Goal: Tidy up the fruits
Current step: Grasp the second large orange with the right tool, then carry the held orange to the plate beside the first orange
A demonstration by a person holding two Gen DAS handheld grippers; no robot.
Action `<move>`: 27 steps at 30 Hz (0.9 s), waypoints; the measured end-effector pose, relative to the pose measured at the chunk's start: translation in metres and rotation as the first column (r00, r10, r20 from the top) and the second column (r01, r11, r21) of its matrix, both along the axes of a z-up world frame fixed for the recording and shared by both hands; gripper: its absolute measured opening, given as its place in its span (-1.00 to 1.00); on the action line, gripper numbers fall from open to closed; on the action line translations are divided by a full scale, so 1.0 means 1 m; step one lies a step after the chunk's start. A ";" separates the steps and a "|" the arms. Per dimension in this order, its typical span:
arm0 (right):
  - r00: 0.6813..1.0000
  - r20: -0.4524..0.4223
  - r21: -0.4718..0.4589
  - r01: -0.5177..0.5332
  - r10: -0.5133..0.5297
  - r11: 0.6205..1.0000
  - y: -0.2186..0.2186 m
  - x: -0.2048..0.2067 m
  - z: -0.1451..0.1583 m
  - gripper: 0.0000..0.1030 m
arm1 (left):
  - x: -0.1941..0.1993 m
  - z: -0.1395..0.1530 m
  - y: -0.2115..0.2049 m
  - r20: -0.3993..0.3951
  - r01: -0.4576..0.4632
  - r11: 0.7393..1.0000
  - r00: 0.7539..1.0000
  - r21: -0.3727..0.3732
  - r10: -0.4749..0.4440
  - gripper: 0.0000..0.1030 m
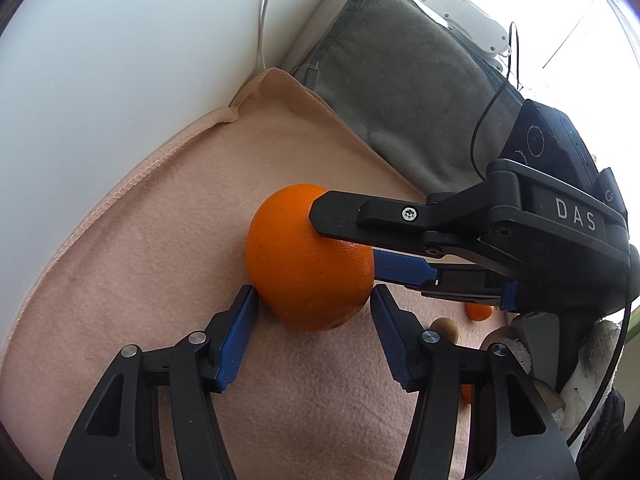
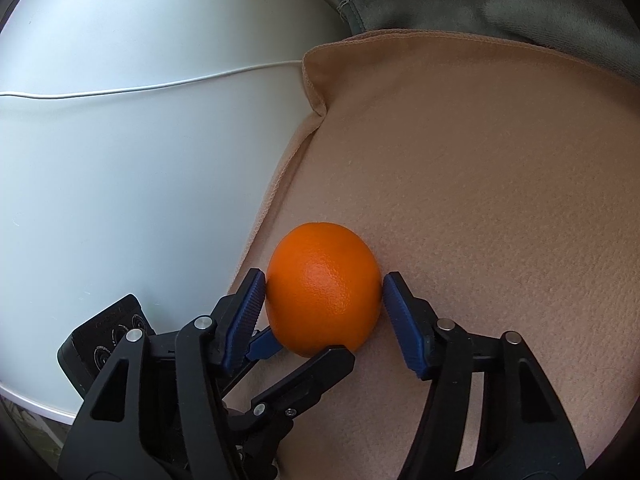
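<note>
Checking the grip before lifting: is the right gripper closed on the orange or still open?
Cannot tell for sure. The right gripper brackets the orange; its left pad touches the peel, the other sits right at it.

orange [image 1: 308, 264] on cloth [image 1: 160, 260], between both claws, cushion [image 1: 400, 92] behind

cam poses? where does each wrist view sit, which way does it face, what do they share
Left wrist: on the left gripper, looking along its blue-padded fingers at the orange on the beige cloth; the right gripper enters from the right.
Right wrist: on the right gripper, facing the same orange; the left gripper crosses underneath.
Shared: orange, cloth, both grippers, white surface.
</note>
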State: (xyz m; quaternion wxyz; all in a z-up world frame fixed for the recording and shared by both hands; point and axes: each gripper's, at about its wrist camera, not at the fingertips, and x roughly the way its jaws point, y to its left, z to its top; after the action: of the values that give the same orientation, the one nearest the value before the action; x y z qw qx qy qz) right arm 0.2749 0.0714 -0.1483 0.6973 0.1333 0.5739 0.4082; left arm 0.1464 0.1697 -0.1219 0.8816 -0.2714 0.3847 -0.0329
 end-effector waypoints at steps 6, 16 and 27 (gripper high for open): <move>1.000 0.010 0.001 0.006 -0.006 1.000 -0.004 -0.006 0.005 0.24 | -0.002 0.005 -0.008 0.000 0.008 0.999 1.000 0.033 -0.008 0.10; 0.998 0.047 0.024 0.030 -0.031 0.999 -0.032 -0.021 0.027 0.24 | -0.012 0.026 -0.031 0.039 0.036 0.997 0.999 0.061 -0.038 0.09; 0.991 0.099 0.050 0.084 -0.089 0.995 -0.085 -0.045 0.055 0.24 | -0.021 0.048 -0.073 0.091 0.090 0.992 0.991 0.091 -0.099 0.09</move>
State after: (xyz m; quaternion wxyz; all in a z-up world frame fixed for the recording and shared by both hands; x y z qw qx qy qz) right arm 0.2299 -0.0134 -0.0928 0.7391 0.1533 0.5221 0.3970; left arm 0.1249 0.0969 -0.0736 0.9074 -0.2124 0.3557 -0.0709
